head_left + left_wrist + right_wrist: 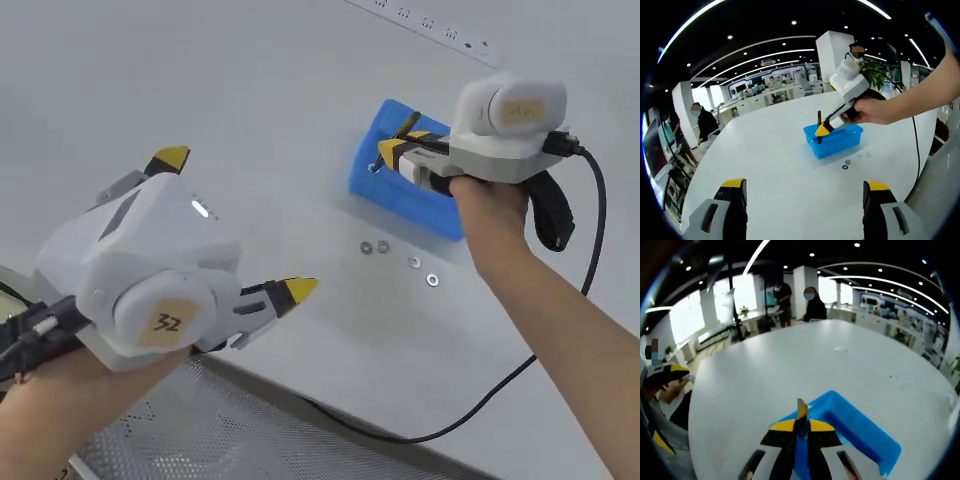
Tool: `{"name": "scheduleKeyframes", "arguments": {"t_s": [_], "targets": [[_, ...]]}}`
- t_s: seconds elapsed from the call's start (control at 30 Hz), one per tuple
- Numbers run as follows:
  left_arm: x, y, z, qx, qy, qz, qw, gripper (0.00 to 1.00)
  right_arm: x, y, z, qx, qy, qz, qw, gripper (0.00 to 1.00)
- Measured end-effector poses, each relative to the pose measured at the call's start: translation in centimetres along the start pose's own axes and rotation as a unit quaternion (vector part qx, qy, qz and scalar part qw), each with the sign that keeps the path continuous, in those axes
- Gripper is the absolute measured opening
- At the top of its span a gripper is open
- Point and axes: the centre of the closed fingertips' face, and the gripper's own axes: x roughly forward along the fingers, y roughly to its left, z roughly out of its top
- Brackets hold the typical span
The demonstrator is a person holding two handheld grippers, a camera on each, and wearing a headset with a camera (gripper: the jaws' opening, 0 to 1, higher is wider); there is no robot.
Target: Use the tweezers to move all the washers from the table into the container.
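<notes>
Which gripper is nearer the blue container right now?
Right. The right gripper, shut on the tweezers, is right at the blue container. The left gripper hangs open well back from it, near the table's front edge.

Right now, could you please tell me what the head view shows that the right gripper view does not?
Head view: four washers lying on the table, and a black cable. Right gripper view: two people standing past the table's far edge. Both: the blue container, with the right claw shut on the tweezers over it.
</notes>
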Motion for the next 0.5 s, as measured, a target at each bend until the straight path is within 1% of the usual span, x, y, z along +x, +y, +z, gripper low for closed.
{"name": "scheduleKeyframes", "arguments": {"t_s": [0.03,0.07,0.1,0.13,0.37,0.47,0.5], "targets": [[0.0,0.0,0.0,0.002,0.001,0.0,1.0,0.99,-0.2,0.2,-0.1,-0.004,0.004,0.0,1.0,0.04],[0.0,0.0,0.0,0.003,0.001,0.0,1.0,0.99,-0.4,0.2,0.2,-0.008,-0.007,-0.002,0.9999,0.04],[0.0,0.0,0.0,0.003,0.001,0.0,1.0,0.99,-0.2,-0.2,0.2,-0.005,-0.006,-0.001,1.0,0.04],[0.0,0.0,-0.1,0.004,0.002,0.0,1.0,0.99,-0.2,-0.2,0.1,-0.004,-0.006,0.001,1.0,0.04],[0.0,0.0,-0.1,0.009,0.003,0.002,1.0,0.99,-0.6,0.1,0.2,-0.017,-0.007,0.006,0.9998,0.05],[0.0,0.0,-0.2,0.011,0.006,0.003,0.9999,0.99,-1.1,0.3,0.8,-0.018,-0.013,0.007,0.9997,0.05],[0.0,0.0,-0.2,0.012,0.006,0.004,0.9999,0.99,-1.6,0.4,1.1,-0.015,-0.02,0.008,0.9997,0.05]]}}
